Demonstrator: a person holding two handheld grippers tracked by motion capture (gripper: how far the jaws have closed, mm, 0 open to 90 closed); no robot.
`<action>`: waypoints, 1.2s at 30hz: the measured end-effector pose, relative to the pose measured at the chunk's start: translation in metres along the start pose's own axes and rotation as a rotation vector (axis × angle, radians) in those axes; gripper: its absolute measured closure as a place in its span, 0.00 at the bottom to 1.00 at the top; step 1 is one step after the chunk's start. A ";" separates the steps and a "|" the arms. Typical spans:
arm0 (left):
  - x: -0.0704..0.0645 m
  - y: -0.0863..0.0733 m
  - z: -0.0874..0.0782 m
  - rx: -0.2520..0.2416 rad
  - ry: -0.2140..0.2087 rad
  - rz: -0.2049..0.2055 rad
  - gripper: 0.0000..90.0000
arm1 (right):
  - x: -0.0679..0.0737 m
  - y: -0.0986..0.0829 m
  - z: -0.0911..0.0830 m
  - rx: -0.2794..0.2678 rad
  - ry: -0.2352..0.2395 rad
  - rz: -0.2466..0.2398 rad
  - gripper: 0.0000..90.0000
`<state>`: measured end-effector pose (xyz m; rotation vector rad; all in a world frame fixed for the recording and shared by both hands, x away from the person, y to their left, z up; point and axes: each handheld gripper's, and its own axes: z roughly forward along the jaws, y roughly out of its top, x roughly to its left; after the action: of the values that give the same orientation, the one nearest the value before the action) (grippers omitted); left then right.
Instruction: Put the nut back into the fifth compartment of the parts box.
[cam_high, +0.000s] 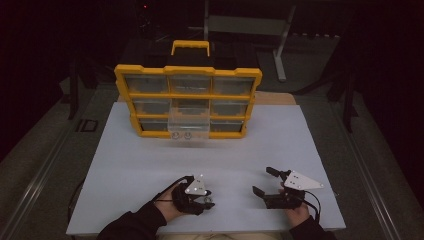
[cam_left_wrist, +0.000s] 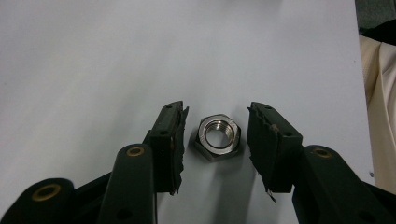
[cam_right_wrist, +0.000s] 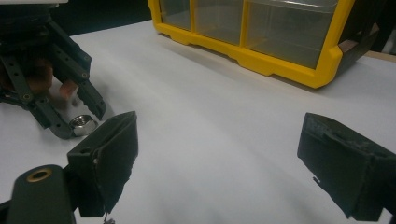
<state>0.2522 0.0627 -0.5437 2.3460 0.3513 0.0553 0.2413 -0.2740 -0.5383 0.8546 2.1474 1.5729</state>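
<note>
Black jaws of the left gripper (cam_left_wrist: 215, 140) sit spread apart with the steel nut (cam_left_wrist: 217, 136) lying flat on the white counter (cam_left_wrist: 93, 56) right between them, hole facing up, not pinched yet as far as I can see. Right gripper (cam_high: 270, 182) is wide open, holding nothing, off to the nut's side. Yellow drawer organizer (cam_high: 187, 100) stands well beyond the nut.
</note>
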 end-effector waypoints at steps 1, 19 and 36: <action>0.000 0.000 0.000 -0.001 0.009 0.002 0.63 | 0.000 0.000 0.000 0.000 0.001 0.000 0.14; 0.005 0.002 -0.005 0.005 -0.015 -0.026 0.76 | 0.000 0.000 0.000 0.001 0.001 0.000 0.14; 0.026 0.029 -0.060 -0.104 0.011 -0.065 0.76 | 0.000 0.000 0.001 0.000 0.000 -0.001 0.14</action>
<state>0.2756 0.0909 -0.4818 2.2308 0.4195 0.0537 0.2417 -0.2736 -0.5385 0.8533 2.1480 1.5720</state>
